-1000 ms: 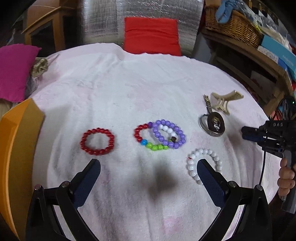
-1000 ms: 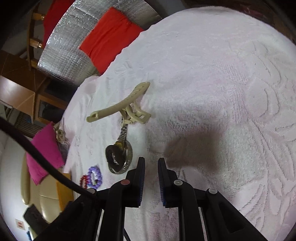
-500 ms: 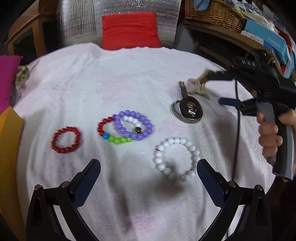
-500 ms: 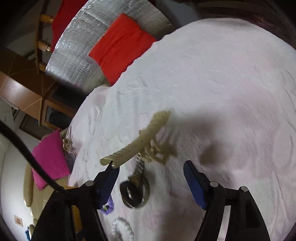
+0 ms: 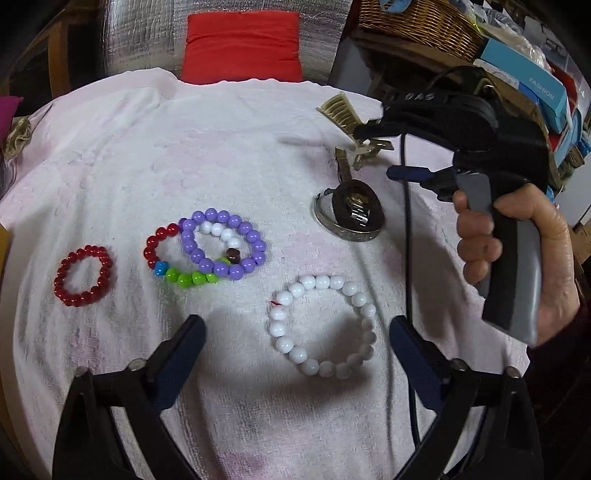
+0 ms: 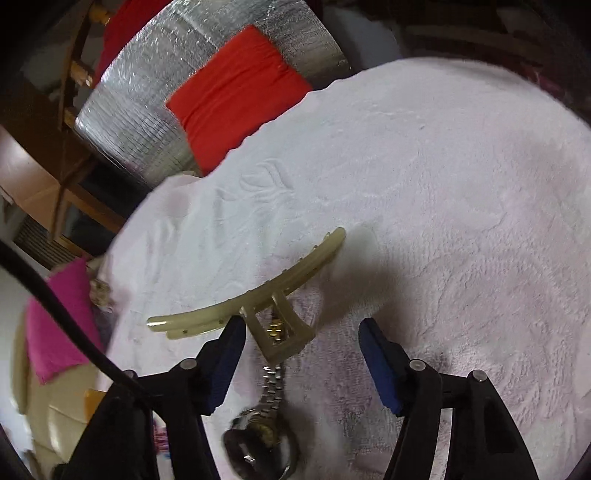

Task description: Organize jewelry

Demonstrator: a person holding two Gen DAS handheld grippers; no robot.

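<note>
The right gripper (image 6: 301,352) stands with its jaws partly apart, having just been closing. The handle end of a beige plastic claw hair clip (image 6: 258,306) lies between the blue pads. The left pad sits at the clip's side, the right pad stands clear of it, and nothing is gripped. White lettering on the gripper's black body reads "DAS" in the left wrist view, and a hand (image 5: 524,258) grasps its grey handle.

The left gripper (image 5: 295,339) is spread wide, its jaws having just narrowed slightly, and holds nothing. A white beaded bracelet (image 5: 321,328) lies on the cloth between its fingertips, untouched by either pad.

Just below the hair clip lies a metal-link wristwatch (image 5: 351,214) with a dark face, its band running under the clip. Left of the watch, a purple beaded bracelet (image 5: 223,243) overlaps a multicoloured bracelet of red, blue and green beads (image 5: 166,258), with a short run of white beads and one dark bead inside the purple ring. Further left, apart from these, lies a dark red beaded bracelet (image 5: 83,277).

All pieces rest on a pale pink towel (image 5: 221,155).

Beyond the table a wicker basket (image 5: 424,26) holds blue fabric. Beside it, a blue box (image 5: 528,79) is printed "FASHION". A red cushion (image 5: 242,44) leans on silver quilted foil (image 5: 147,37).
</note>
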